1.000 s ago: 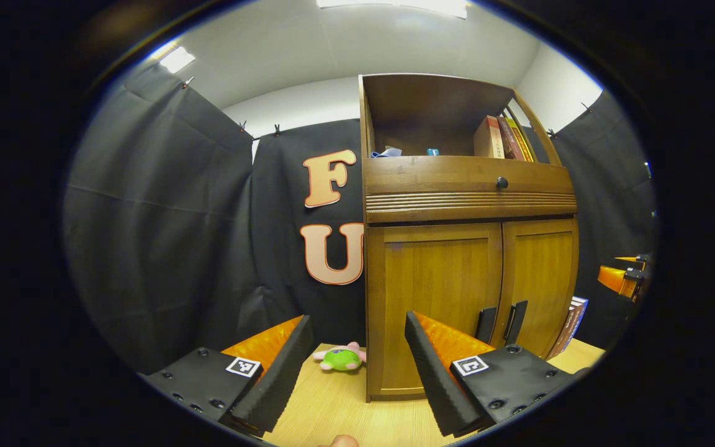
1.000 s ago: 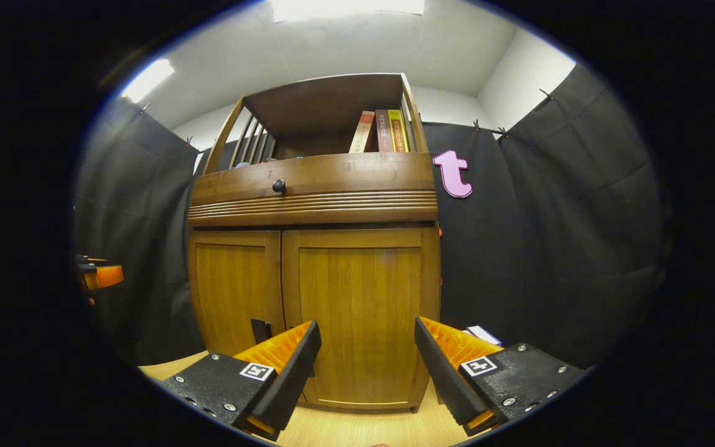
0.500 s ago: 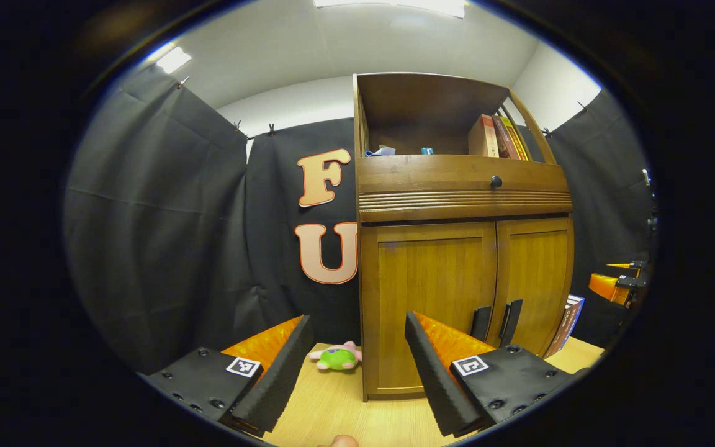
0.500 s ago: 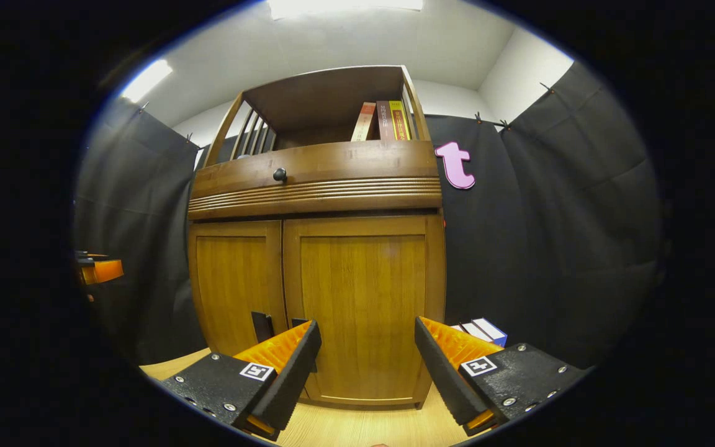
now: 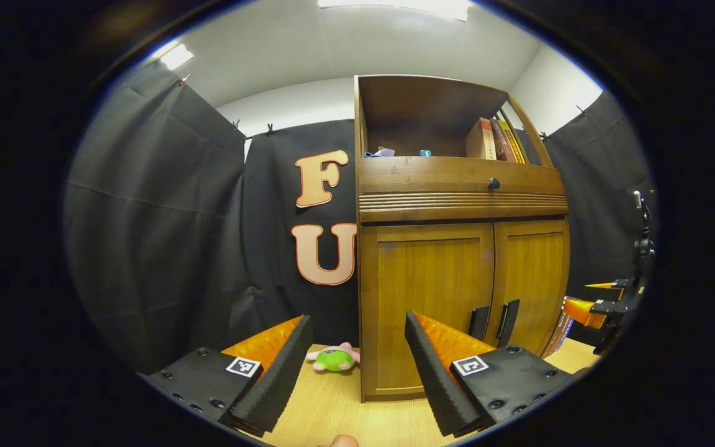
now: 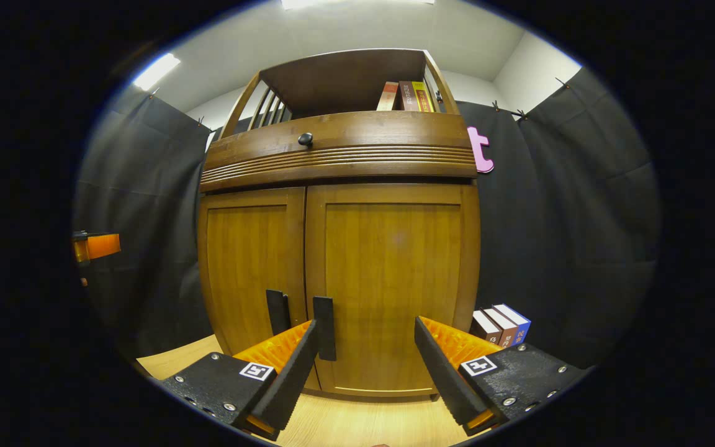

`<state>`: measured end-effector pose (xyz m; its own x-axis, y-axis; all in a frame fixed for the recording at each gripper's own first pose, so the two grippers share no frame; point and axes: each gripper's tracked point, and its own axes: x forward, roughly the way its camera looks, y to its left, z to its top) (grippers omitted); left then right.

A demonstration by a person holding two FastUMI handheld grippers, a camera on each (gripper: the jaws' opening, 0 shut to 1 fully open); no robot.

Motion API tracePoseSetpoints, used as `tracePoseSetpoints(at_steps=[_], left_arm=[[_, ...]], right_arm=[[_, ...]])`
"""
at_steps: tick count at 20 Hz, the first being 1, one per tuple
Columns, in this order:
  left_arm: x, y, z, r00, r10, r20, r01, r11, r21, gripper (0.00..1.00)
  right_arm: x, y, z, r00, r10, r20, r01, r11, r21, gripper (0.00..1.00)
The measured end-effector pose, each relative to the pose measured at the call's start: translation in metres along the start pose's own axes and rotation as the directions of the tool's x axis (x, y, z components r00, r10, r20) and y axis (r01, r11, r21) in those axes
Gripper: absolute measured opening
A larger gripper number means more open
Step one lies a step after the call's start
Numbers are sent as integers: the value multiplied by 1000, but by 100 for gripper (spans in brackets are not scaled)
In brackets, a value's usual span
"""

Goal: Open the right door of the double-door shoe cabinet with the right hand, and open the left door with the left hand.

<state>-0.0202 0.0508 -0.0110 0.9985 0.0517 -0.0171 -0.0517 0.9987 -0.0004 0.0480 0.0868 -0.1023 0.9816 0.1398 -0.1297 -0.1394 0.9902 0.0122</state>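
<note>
The wooden shoe cabinet (image 6: pixel 339 285) stands on a light wood table with both doors shut. Its right door (image 6: pixel 395 279) carries a black vertical handle (image 6: pixel 324 328), and the left door (image 6: pixel 249 273) carries another handle (image 6: pixel 278 311). My right gripper (image 6: pixel 367 360) is open, close in front of the right door, with its left finger just under the right handle. In the left gripper view the left door (image 5: pixel 429 298) and its handle (image 5: pixel 479 323) sit behind my open left gripper (image 5: pixel 357 354), which is farther back. The right gripper (image 5: pixel 599 307) shows at that view's right edge.
A green and pink plush toy (image 5: pixel 332 359) lies on the table left of the cabinet. Several books (image 6: pixel 500 323) stand to the cabinet's right. More books (image 6: pixel 407 96) fill the open top shelf above a drawer with a black knob (image 6: pixel 305 139).
My right gripper has moved closer to the cabinet and lower, so the doors loom larger and both handles come into full sight. The left gripper has drifted slightly.
</note>
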Motion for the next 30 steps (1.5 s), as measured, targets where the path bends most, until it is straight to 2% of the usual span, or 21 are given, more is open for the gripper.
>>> tracePoseSetpoints(at_steps=[6,15,16,18,19,20,21,23,24,25,26,29,30], left_arm=[[-1,1,1,1000,-1,13,1,1000,4,96],[-2,3,0,1000,2,14,-2,1000,7,96],[-2,3,-1,1000,5,11,-5,1000,8,97],[-3,3,-3,1000,11,7,-11,1000,8,96],[-3,3,-3,1000,11,6,-11,1000,7,96],[-3,3,-3,1000,9,5,-10,1000,6,95],[-2,3,-3,1000,8,4,-8,1000,4,95],[-2,3,-4,1000,7,2,-7,1000,1,95],[-2,4,-4,1000,7,-1,-7,1000,0,95],[-3,4,-5,1000,7,-3,-7,1000,0,96],[-2,4,-5,1000,7,-4,-7,1000,1,96],[-2,4,-4,1000,10,-1,-10,1000,0,95],[-2,5,-4,1000,12,-1,-12,1000,-1,95]], right_arm=[[28,24,-15,1000,-2,10,2,1000,-22,94],[80,31,-33,999,-45,26,45,998,-32,93],[85,31,-37,998,-52,20,53,998,-34,100],[97,34,-47,999,-47,-4,47,998,-35,76],[103,37,-52,999,-39,-18,38,999,-34,83],[109,40,-58,999,-27,-35,26,999,-28,82],[112,44,-66,998,-13,-53,12,1000,-18,67],[119,52,-78,996,11,-87,-10,1000,4,84],[123,53,-84,995,12,-101,-11,1000,9,60],[127,52,-88,994,10,-110,-9,1000,8,77],[129,52,-92,993,5,-117,-4,1000,8,64],[136,52,-100,991,8,-136,-3,999,34,48],[138,53,-103,989,17,-146,-10,999,50,36]])
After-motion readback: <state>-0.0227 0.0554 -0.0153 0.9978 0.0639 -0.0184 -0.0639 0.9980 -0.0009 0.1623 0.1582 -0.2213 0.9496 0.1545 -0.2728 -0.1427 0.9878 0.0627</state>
